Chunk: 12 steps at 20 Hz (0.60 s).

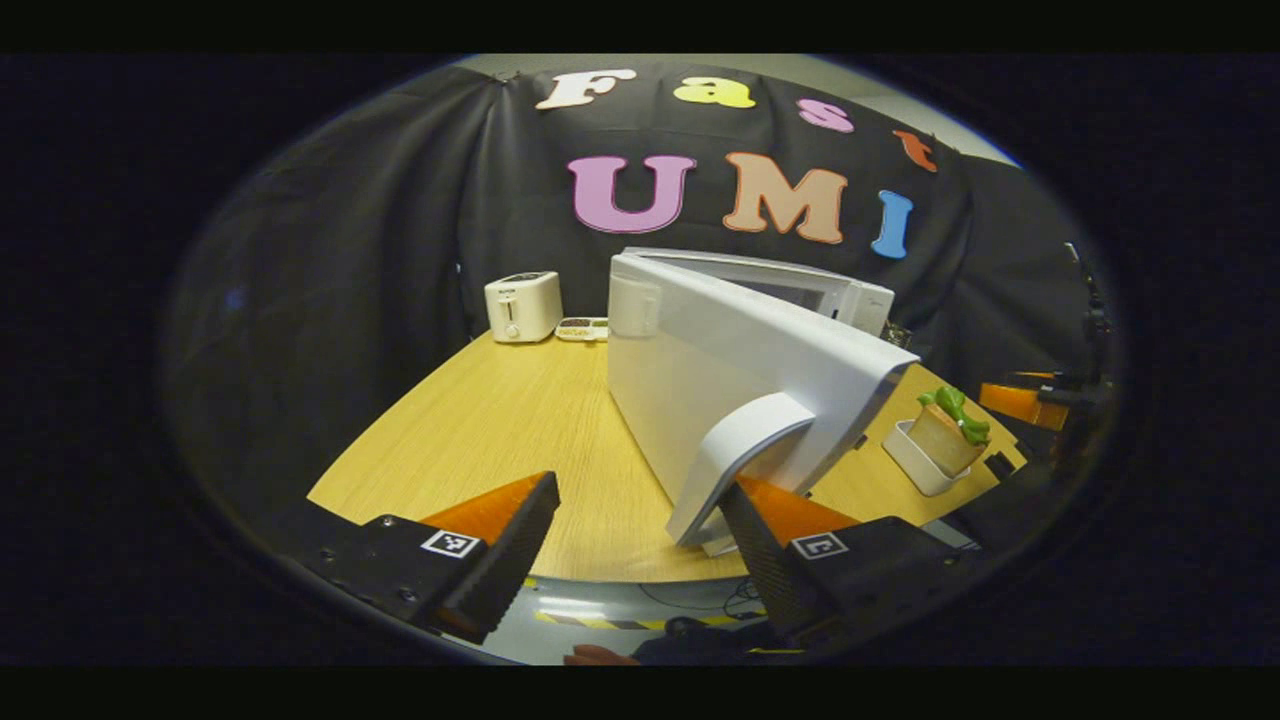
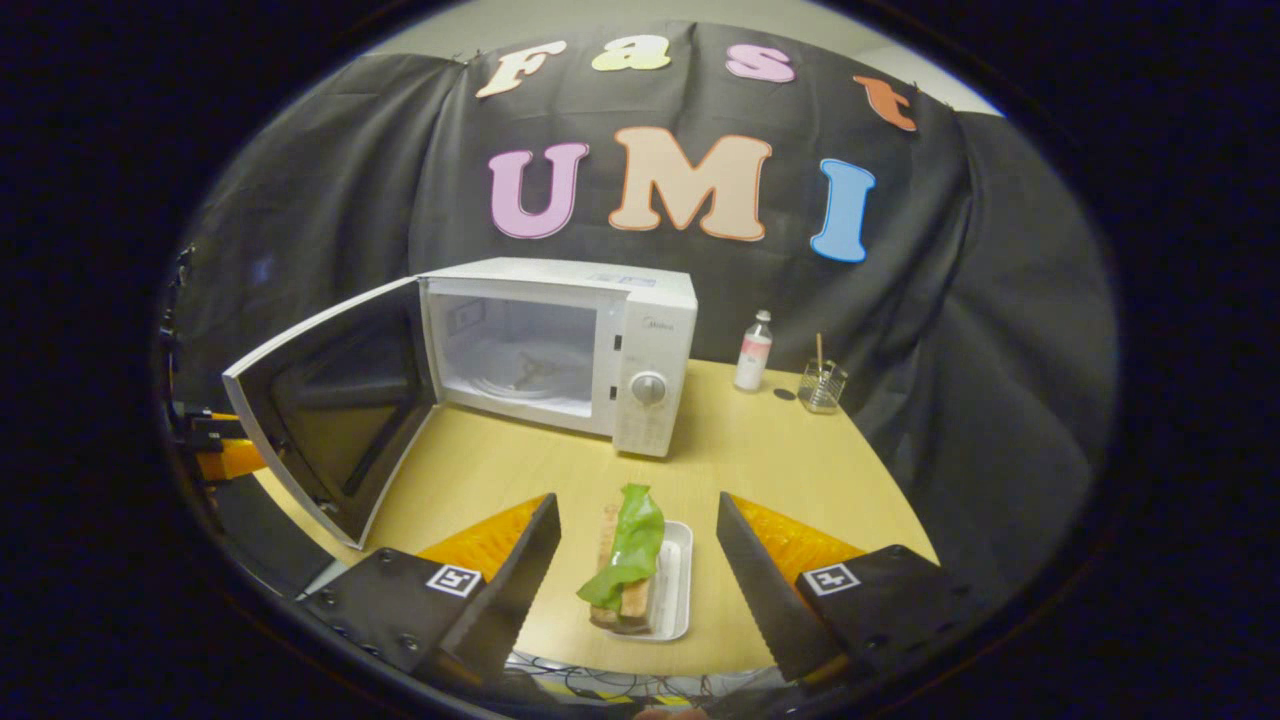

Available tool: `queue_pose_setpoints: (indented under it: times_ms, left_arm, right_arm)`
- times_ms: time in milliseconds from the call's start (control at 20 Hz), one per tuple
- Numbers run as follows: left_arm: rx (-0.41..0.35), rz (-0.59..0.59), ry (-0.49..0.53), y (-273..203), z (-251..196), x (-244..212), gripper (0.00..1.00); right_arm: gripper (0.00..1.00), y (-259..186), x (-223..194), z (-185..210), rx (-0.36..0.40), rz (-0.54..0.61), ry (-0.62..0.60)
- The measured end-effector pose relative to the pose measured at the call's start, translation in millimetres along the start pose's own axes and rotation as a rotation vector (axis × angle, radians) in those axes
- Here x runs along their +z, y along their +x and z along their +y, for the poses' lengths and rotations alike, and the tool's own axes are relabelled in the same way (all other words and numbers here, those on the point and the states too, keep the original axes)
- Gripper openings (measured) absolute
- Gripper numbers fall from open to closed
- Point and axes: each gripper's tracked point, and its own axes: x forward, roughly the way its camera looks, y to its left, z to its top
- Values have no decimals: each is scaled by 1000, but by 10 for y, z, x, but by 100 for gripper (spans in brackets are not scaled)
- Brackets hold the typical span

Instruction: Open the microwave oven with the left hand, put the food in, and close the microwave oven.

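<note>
one sandwich on its tray between the right hand-held gripper fingers' spread

In the left gripper view, the microwave door stands swung open toward the camera, its handle just beside the right finger of the left gripper, whose jaws gape wide. Far left on the wooden table sits a toaster. At right, food rests in a white tray.

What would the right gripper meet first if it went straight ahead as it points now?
Probably the food on its small tray, which lies between the open right gripper's fingers; the open microwave stands farther back.
</note>
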Motion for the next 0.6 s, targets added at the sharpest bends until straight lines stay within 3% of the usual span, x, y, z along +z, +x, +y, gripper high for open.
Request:
queue_pose_setpoints:
  times_ms: [300, 600]
  left_arm:
    - [29, -69, 38, -445, 2, 198, 94]
    - [141, -312, -7, -765, 295, 1180, 96]
  right_arm:
    - [98, 168, -462, -26, 25, 96, -30]
    - [100, 184, -867, -81, 31, 180, -47]
